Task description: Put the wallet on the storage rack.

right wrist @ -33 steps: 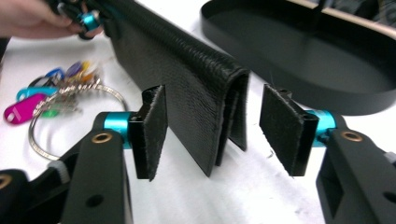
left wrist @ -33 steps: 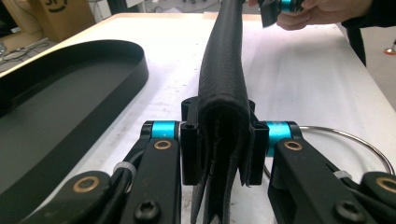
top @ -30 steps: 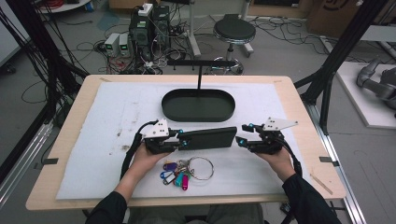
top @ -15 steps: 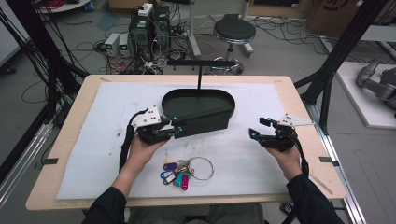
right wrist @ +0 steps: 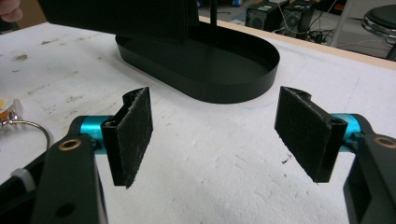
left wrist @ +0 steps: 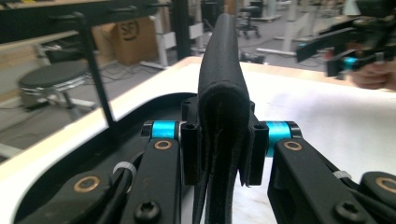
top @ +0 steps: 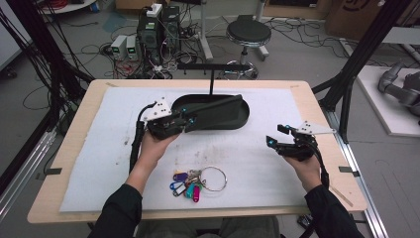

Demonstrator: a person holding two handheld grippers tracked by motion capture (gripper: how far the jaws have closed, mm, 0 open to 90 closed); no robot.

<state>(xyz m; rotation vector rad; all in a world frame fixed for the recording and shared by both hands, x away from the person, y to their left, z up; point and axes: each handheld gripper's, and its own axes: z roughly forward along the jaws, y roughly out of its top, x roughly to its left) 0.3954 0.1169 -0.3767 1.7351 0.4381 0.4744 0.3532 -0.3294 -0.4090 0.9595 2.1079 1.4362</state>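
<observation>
A flat black folded wallet (top: 218,105) hangs tilted over the black oval tray (top: 237,121), and my left gripper (top: 190,120) is shut on its near end. In the left gripper view the wallet (left wrist: 222,88) stands on edge, clamped between the jaws of the left gripper (left wrist: 219,149). My right gripper (top: 274,135) hovers over the white mat to the right of the tray, open with nothing in it. In the right gripper view the right gripper (right wrist: 219,135) faces the tray (right wrist: 233,88), with the wallet (right wrist: 121,16) above it at the top left.
A bunch of keys with coloured tags on a ring (top: 198,179) lies on the mat near the front edge, between my forearms. A thin black T-shaped post (top: 212,74) rises at the back of the tray. A stool and cables stand beyond the table.
My left gripper has lifted the wallet from the mat up and back over the tray. The right gripper has drawn away to the right and stands open.
</observation>
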